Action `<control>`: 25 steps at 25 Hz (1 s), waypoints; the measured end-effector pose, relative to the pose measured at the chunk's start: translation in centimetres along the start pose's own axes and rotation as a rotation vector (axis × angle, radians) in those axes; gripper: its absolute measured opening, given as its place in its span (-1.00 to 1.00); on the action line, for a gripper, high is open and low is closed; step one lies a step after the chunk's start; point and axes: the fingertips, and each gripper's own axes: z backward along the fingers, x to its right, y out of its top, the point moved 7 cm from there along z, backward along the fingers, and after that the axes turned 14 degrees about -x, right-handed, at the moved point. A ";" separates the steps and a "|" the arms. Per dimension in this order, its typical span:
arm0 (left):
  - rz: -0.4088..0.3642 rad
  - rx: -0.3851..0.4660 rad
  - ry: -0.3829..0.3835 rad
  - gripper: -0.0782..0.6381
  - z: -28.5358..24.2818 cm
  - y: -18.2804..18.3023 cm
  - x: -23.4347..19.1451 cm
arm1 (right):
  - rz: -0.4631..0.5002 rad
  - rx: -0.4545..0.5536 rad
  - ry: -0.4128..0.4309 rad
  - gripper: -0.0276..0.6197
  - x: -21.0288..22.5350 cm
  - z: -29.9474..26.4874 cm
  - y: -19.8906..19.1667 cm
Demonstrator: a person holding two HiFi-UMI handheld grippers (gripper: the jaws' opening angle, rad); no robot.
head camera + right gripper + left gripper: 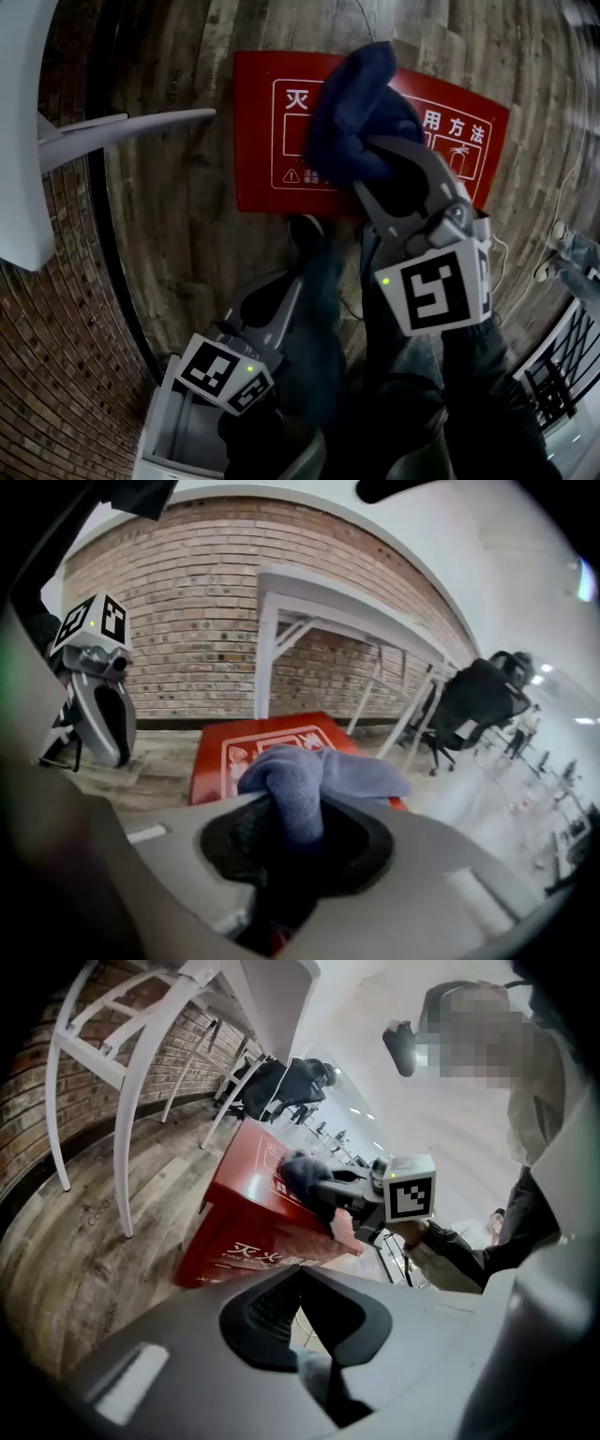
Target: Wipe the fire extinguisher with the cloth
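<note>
While our right gripper (pixel 380 159) pinches the blue cloth (pixel 356 103) over the fire extinguisher box (pixel 258 141), lying on the floor (pixel 187 244) toward its brick-wall edge, our left gripper (pixel 302 234) shows jaws together, empty.

A blue cloth (pixel 302 782) is held bunched up in the right tongs (pixel 298 834). Its soft folds stick out past the tips. It is held over the top of the fire extinguisher box (pixel 262 141); it cannot be told if the box is touched. The box is red, with white signs and lines printed on its top. It is laid flat on the wooden floor (pixel 187 234).
</note>
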 end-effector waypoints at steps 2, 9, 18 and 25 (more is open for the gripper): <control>0.010 0.013 0.012 -0.79 0.6 -0.2 -0.5 | -0.200 -0.101 -0.091 -0.64 3.1 2.0 -4.3; 0.075 0.026 0.000 -0.79 0.7 -3.0 -1.0 | -0.233 -0.223 -0.238 -0.64 7.6 2.3 -5.8; 0.055 0.017 -0.014 -0.79 -0.2 -2.9 0.4 | 0.114 -0.039 0.045 -0.64 -4.3 -4.6 8.7; 0.079 0.039 0.004 -0.79 0.5 -3.3 0.0 | 0.056 -0.065 0.011 -0.64 -8.3 1.9 -1.8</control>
